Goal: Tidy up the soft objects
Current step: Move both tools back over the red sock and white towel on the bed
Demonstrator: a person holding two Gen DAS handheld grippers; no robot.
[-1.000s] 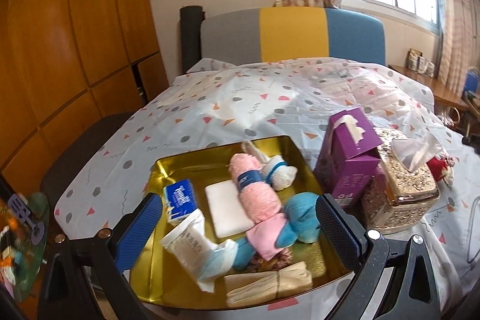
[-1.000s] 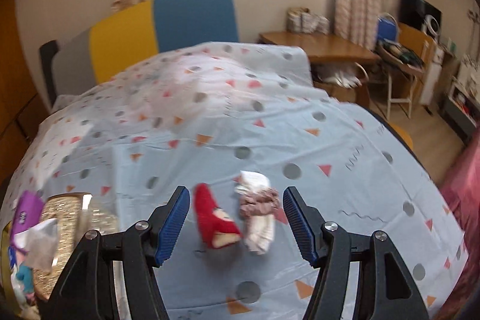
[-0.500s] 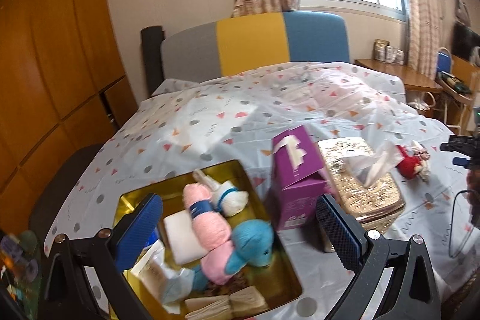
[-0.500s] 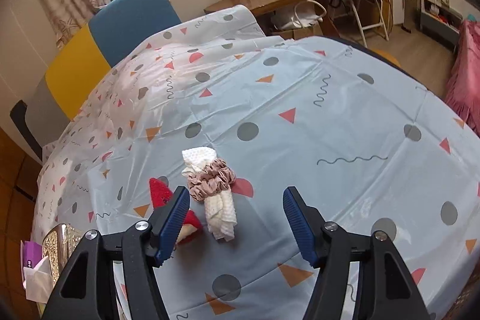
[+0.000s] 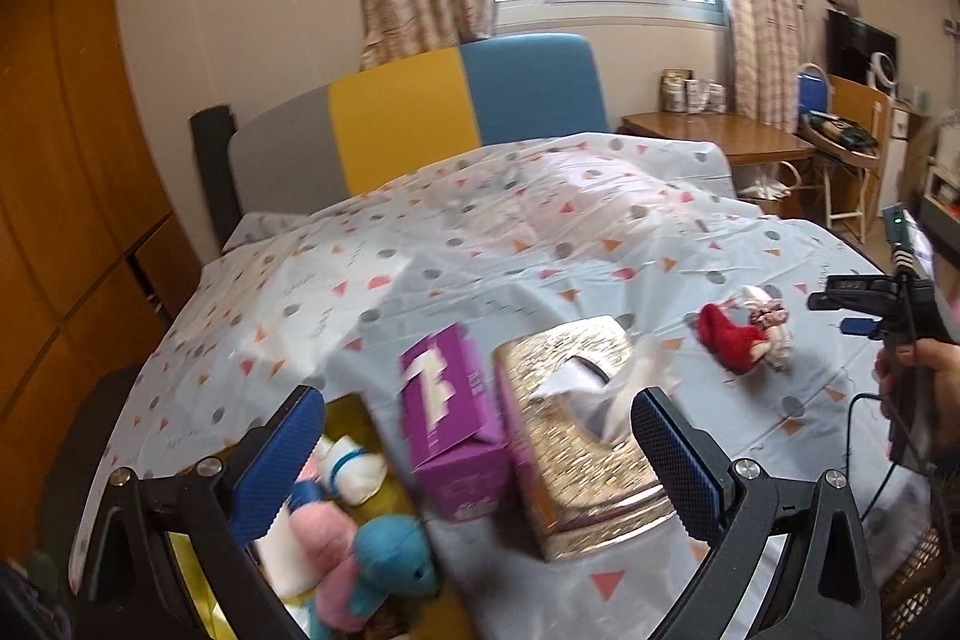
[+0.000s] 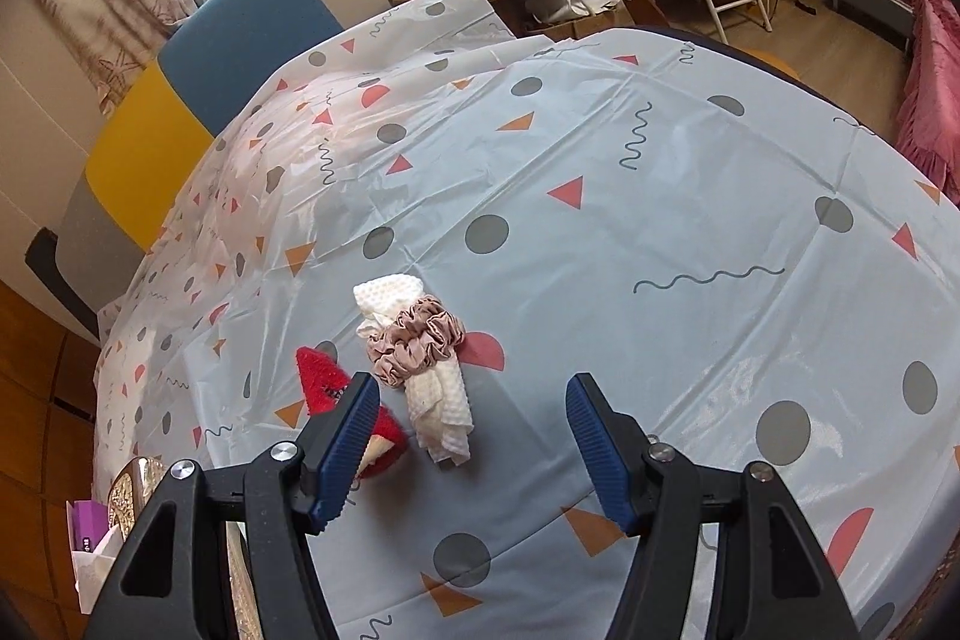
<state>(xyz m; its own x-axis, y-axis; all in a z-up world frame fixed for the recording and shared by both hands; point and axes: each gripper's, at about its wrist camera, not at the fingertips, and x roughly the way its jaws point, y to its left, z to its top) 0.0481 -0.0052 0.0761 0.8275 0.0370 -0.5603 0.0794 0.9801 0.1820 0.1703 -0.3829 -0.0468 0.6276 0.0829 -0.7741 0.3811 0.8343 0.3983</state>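
While both tongs hang spread wide with nothing between their blue pads, the soft things lie in two groups on the desk (image 6: pixel 690 172), which is covered by a pale blue tablecloth printed with dots, triangles and squiggles. The right tongs (image 6: pixel 474 436) hover low over the cloth, their left pad overlapping a red knitted item (image 6: pixel 321 379) in the right wrist view; just beside it to the right lies a white waffle cloth (image 6: pixel 438 400) with a beige-pink scrunchie (image 6: pixel 417 337) around its middle, reaching into the left part of the gap between the pads. The left tongs (image 5: pixel 480 451) are likewise fully parted and hold nothing. Through them, a purple tissue box (image 5: pixel 450 430) stands touching a gold patterned tissue box (image 5: pixel 576 460) with a white tissue sticking out of its top. At lower left, a gold tray (image 5: pixel 348 415) holds a pink plush (image 5: pixel 327 550), a blue plush toy (image 5: pixel 390 562) leaning on it, and a small white roll with a blue band (image 5: pixel 354 466) behind them. Farther right in that view, the red item (image 5: pixel 723 337) and the scrunchie bundle (image 5: pixel 771 325) lie together, well apart from the tray, with the person's right hand (image 5: pixel 927 394) gripping the other tool near them.
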